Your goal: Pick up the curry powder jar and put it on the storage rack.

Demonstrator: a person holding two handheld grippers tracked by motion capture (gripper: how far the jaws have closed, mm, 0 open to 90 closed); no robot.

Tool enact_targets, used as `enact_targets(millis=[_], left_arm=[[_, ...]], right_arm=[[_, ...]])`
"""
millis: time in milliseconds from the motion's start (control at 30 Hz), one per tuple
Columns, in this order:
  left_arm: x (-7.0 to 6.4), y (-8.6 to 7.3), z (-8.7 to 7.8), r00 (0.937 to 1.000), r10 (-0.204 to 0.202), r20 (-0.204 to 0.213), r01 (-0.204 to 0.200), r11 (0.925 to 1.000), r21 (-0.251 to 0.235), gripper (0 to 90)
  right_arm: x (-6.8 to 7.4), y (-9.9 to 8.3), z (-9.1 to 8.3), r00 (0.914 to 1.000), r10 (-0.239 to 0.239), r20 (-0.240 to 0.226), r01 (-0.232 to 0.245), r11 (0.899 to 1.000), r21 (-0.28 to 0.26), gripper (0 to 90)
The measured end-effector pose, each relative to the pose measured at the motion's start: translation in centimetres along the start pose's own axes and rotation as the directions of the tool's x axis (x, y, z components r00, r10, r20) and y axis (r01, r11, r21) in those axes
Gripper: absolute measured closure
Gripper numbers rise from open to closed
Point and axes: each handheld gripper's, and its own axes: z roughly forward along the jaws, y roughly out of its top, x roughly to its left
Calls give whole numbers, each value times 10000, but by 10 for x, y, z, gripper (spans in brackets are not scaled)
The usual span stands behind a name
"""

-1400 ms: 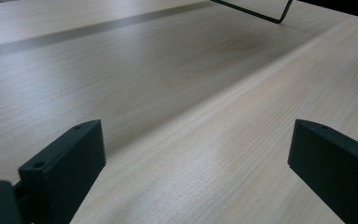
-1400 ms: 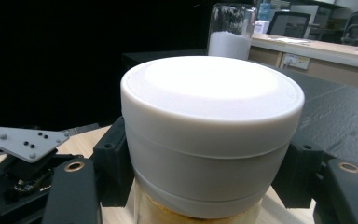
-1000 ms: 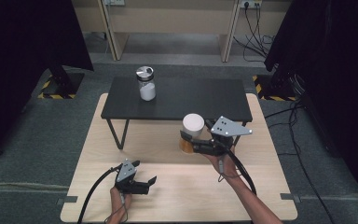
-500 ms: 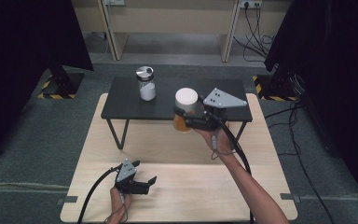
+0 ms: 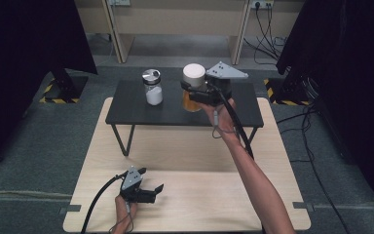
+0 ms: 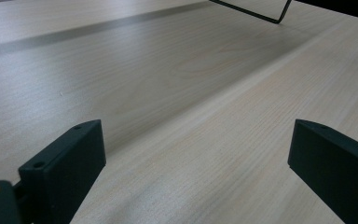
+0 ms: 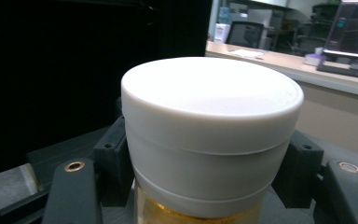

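Over black table point(image 5: 141, 113): right gripper point(image 5: 191, 91) clamps unlabelled white-lidded jar point(image 5: 193, 87).

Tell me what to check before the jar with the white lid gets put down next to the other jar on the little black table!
1. Right tool has a firm grip on the white-lidded jar: ok, the jaws sit on both sides just under the lid in the right gripper view.
2. Jar is upright: ok.
3. Free spot on the black table: ok, bare top around the jar.
4. Gap to the jar of white powder: ok, they stand apart.
5. Jar's bottom touching the table: cannot tell.
6. Left tool out of the way: ok, open and holding nothing, low over the wooden table.
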Motion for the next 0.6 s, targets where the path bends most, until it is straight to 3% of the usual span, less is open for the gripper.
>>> enact_targets(millis=[400,600], left_arm=[[1,-1,0,10000,-59,8,59,10000,-33,32],[1,-1,0,10000,-77,26,77,10000,-55,33]], right_arm=[[-5,0,39,9969,486,623,-513,9978,421,349],[-3,-3,52,9960,436,778,-489,9966,666,349]])
